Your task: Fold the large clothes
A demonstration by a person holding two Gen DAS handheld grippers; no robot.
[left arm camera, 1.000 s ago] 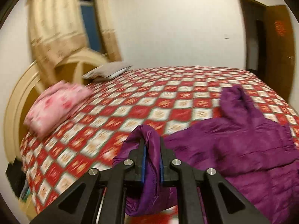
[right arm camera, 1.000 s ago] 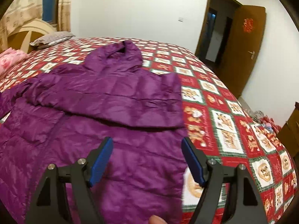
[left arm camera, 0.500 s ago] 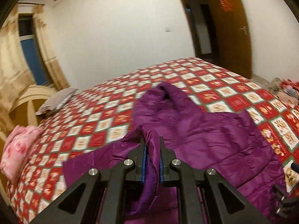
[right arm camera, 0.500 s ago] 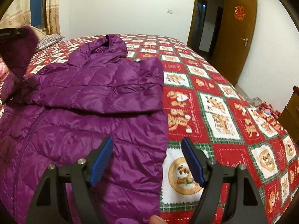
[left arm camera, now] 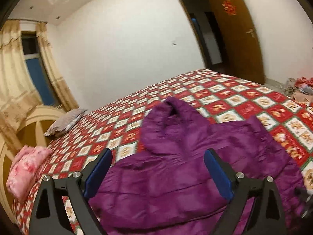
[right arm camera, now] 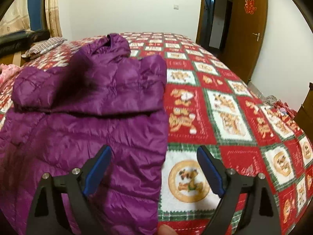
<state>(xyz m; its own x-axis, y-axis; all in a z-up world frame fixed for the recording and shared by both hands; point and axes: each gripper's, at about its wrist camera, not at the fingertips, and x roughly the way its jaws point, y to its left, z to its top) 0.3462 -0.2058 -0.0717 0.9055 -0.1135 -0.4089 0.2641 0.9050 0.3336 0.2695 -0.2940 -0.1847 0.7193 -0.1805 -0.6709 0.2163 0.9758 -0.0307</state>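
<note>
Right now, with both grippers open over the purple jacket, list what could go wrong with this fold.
1. The purple jacket looks puffy and slick; the sleeves folded across its chest may spring or slide back, since the left gripper has just opened and holds nothing.
2. The right gripper straddles the jacket's side edge; closing there might also pinch the bedspread.
3. The hood lies unfolded, so the bundle may end up uneven.

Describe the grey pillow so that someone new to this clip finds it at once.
Start at the bed with its red and white checked cover. Follow the cover to its far corner near the curtained window: the grey pillow lies there. It is the only plain grey item, unlike the pink folded bundle nearer the camera.
</note>
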